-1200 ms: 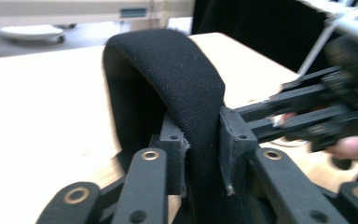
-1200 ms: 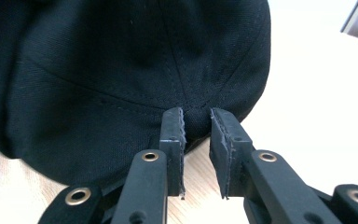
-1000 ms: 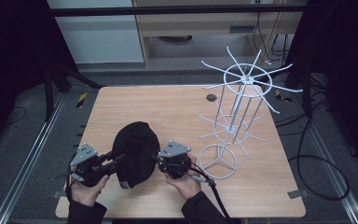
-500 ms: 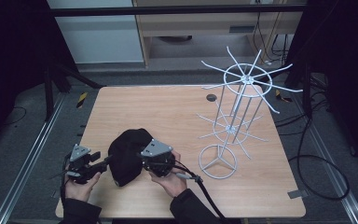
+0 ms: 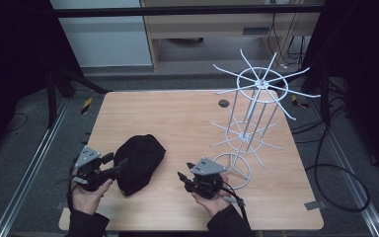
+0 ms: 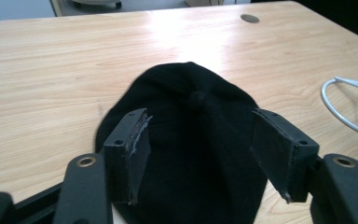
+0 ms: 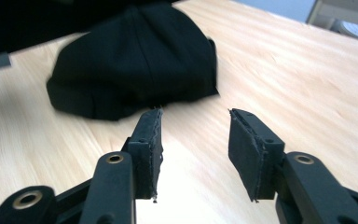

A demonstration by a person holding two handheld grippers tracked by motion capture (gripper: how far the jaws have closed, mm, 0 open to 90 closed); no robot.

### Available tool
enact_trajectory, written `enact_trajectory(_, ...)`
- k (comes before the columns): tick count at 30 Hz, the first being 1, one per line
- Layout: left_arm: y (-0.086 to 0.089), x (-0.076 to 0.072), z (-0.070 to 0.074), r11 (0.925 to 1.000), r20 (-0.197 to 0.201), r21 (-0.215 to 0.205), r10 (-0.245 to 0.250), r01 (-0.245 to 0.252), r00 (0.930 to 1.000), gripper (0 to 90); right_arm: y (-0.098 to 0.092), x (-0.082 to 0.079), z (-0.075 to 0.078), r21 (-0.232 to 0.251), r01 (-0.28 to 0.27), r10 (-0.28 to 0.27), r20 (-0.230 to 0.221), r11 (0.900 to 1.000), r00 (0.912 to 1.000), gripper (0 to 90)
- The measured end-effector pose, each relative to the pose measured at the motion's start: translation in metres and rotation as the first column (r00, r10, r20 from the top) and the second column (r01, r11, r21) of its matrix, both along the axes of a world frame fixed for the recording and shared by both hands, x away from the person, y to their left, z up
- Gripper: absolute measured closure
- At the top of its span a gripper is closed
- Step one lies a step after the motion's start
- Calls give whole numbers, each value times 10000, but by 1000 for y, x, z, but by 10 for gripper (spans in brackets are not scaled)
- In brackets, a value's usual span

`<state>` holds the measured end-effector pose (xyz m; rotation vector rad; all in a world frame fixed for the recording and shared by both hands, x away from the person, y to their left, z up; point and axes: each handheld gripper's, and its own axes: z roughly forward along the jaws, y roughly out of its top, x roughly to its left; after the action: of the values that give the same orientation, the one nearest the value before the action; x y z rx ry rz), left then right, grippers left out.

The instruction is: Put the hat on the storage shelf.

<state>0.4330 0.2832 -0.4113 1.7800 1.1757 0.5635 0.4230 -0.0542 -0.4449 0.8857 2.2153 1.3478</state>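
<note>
Fingers [image 6: 133, 154] of the left gripper [image 5: 120, 165] are spread wide around the near edge of a black cap [image 5: 139, 162], nothing pinched; those of the right gripper [image 5: 181, 177] are parted and empty. On the wooden table [image 5: 177, 116], a white wire rack [image 5: 249, 123] is seen at the right, the cap at front left.

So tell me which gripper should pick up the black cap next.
Left. The left gripper sits at the black cap with its open jaws on either side of it; the right gripper is open over bare table, apart from it.
</note>
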Motion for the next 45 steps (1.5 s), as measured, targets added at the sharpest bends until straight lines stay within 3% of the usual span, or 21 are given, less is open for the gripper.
enact_trajectory(4,-14,9,-3,9999,-186,44,-162,162,9997,360,-18,-11,-7,4,99,-99,-1,10000,10000,513)
enact_trajectory(12,-29,30,-12,9990,-618,449,64,-36,9981,350,-71,-35,-22,140,598,-597,-50,9981,9982,445)
enact_trajectory(17,-34,39,-21,9973,-989,698,275,-206,9947,365,-106,-44,-26,241,1323,-1321,-94,9909,9912,410)
enact_trajectory(20,-35,43,-26,9971,-1005,709,341,-271,9944,443,-128,-43,-27,294,2018,-2015,-128,9790,9794,395)
enact_trajectory(27,-34,47,-29,9987,-1324,389,380,-331,9905,707,-170,-29,-28,426,3460,-3457,-156,9373,9382,381)
enact_trajectory(32,-27,40,-21,9990,-873,126,435,-425,9952,794,-192,-19,-32,264,4109,-4102,-273,9113,9116,367)
enact_trajectory(38,-21,25,0,9980,118,-629,17,-9,9999,812,-207,-13,-38,196,4431,-4420,-417,8963,8960,347)
enact_trajectory(42,-23,13,18,9938,989,-1015,-346,447,9945,813,-213,-10,-40,86,4557,-4551,-380,8901,8896,333)
enact_trajectory(45,-27,3,32,9885,1674,-1286,-575,796,9842,813,-217,-9,-41,74,4643,-4638,-328,8857,8853,324)
